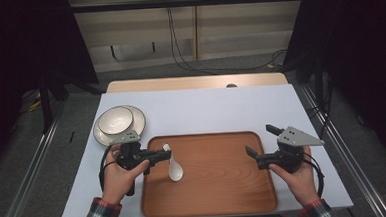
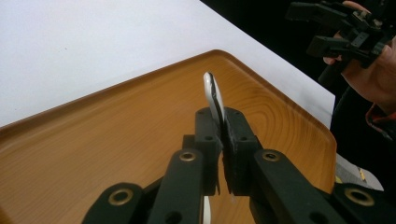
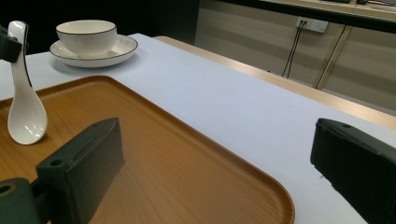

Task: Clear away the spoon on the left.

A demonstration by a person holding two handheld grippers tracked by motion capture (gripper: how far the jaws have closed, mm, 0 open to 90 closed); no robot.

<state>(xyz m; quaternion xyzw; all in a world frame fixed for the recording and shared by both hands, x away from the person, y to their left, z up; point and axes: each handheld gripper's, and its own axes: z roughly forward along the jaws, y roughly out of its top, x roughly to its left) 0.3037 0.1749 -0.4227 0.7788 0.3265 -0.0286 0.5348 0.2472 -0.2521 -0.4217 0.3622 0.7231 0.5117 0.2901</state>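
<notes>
Left tongs (image 1: 164, 153): clenched on the handle of the glossy white ceramic soup spoon (image 1: 174, 168). In the left gripper view the handle (image 2: 214, 95) stands edge-on between the black pads. Spoon bowl hangs down at the left-centre of the high view, over the left part of the rounded wooden tray (image 1: 220, 197); whether it touches the tray floor I cannot tell.

Right tongs (image 1: 260, 141): released, jaws wide apart and empty, at the tray's right edge.

White black-rimmed bowl (image 1: 115, 119) sits on its matching saucer (image 1: 137, 122), upper left of the high view, on the white counter (image 1: 206, 110).

Judgement: spoon transfer is in hand, grip secured. Likely next move is to carry the spoon toward the bowl, keeping the handle pinched and clearing the tray rim.
</notes>
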